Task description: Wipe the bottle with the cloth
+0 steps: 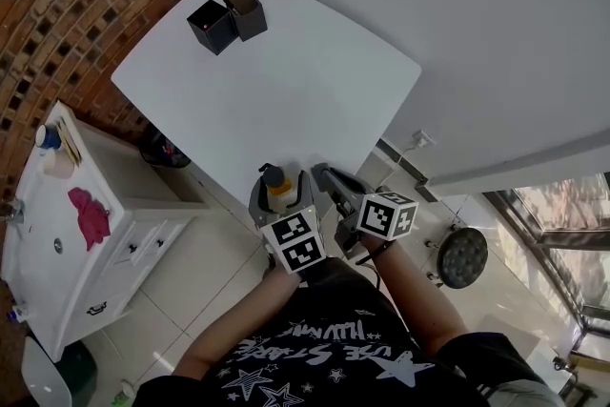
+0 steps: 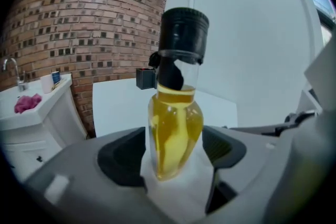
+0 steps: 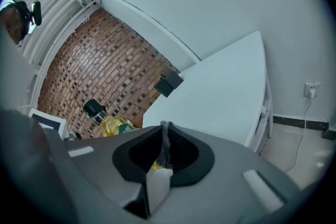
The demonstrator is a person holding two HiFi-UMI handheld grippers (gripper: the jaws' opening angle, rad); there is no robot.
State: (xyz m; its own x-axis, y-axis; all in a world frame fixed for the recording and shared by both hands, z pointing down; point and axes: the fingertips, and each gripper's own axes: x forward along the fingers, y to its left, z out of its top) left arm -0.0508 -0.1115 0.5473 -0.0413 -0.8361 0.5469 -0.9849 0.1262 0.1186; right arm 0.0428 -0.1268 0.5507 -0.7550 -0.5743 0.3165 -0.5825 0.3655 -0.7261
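Glossy clear plastic bottle (image 2: pixel 175 139), matt cap (image 2: pixel 184 34)

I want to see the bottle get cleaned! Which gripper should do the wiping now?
Probably the right. The right gripper is shut on the cloth, so it can rub. The left gripper is clamped around the bottle, holding it upright, so it is busy.

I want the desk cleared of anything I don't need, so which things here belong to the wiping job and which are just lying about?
In use: bottle, held in the left gripper; cloth, pinched in the right gripper.
Lying about: two dark boxes on the table; pink rag on the cabinet.
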